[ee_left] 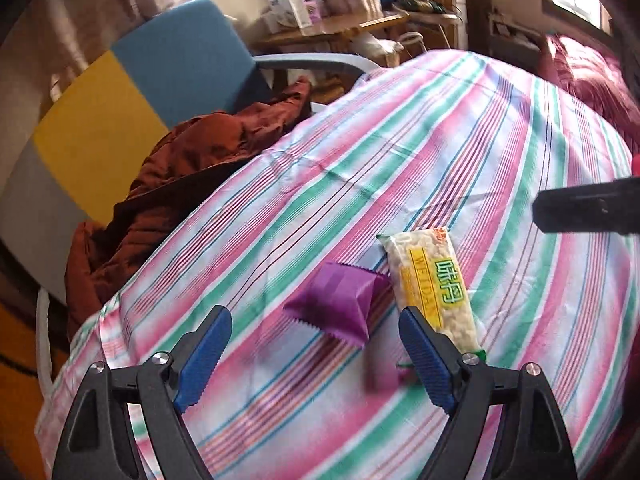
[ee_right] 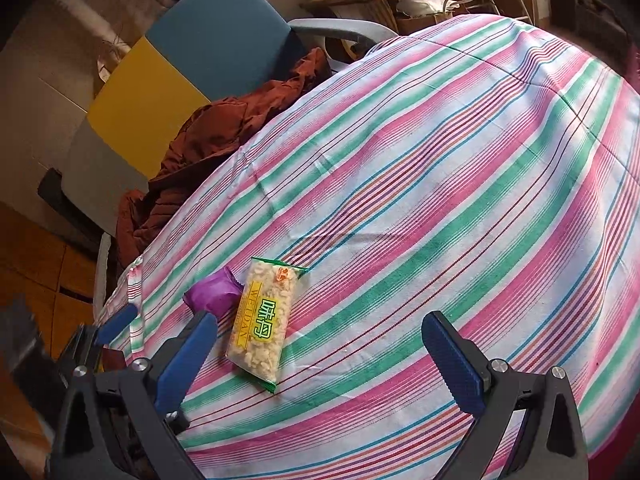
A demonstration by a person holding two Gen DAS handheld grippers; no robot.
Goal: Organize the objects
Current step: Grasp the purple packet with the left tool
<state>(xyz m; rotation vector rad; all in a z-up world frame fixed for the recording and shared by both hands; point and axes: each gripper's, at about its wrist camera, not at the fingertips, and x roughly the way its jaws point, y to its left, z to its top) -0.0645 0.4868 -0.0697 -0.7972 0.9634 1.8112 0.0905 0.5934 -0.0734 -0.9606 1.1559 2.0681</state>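
Left wrist view: the left gripper (ee_left: pixel 316 340) hung spread wide over the striped sheet (ee_left: pixel 440 140), gripping nothing — purple packet (ee_left: pixel 340 304) between its tips, snack bag (ee_left: pixel 430 284) touching beside. Right wrist view: right gripper (ee_right: pixel 320 348) also released, bag (ee_right: pixel 262 320) inside its left finger.

Two snack packets on one striped cloth

One purple packet (ee_left: pixel 340 304) and one clear rice-snack packet (ee_left: pixel 432 288) with a yellow and green label make two packets, lying side by side on the single striped cloth (ee_left: pixel 460 152). Beyond the cloth's edge: one blue-backed chair (ee_left: pixel 188 56), one rust-brown jacket (ee_left: pixel 192 168), and one wooden side table (ee_left: pixel 344 28).
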